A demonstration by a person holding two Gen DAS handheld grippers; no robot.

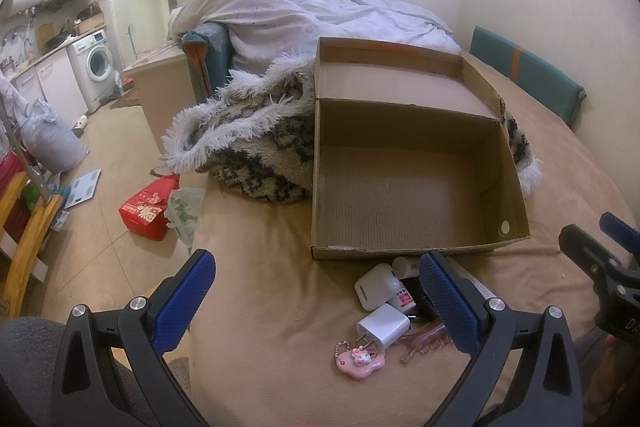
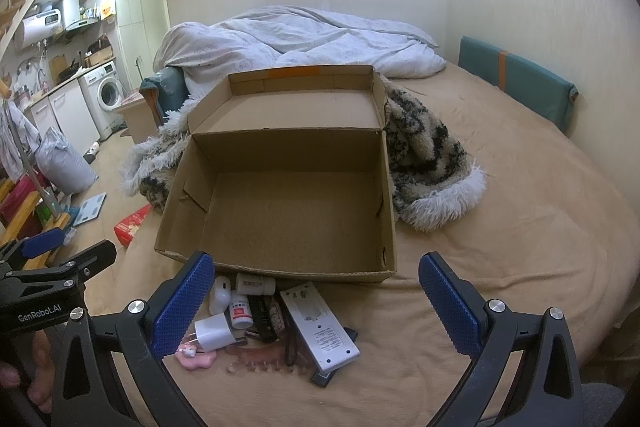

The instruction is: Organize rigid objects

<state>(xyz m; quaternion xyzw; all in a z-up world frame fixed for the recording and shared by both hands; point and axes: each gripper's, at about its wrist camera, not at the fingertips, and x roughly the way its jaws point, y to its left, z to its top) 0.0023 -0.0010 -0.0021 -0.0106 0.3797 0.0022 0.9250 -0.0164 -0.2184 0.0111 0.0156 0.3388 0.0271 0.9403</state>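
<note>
The left gripper (image 1: 318, 301) and right gripper (image 2: 316, 303) hover with jaws spread wide and empty above a cluster of small items lying on the tan bedspread (image 2: 500, 227), just in front of the open, empty cardboard box (image 2: 280, 211). The white USB charger (image 2: 214, 334), the white remote (image 2: 318, 323) and the red-labelled pill bottle (image 2: 240, 313) look light, stiff and smooth. Each is probably best pinched across its narrow flat sides.

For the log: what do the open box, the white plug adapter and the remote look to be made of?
Box: corrugated cardboard, matte brown; ribbed floor and a torn front edge show it. Plug adapter: probably hard plastic, smooth white, with metal prongs. Remote: likely white plastic with a printed label; it lies face down, so the buttons are unseen.
</note>
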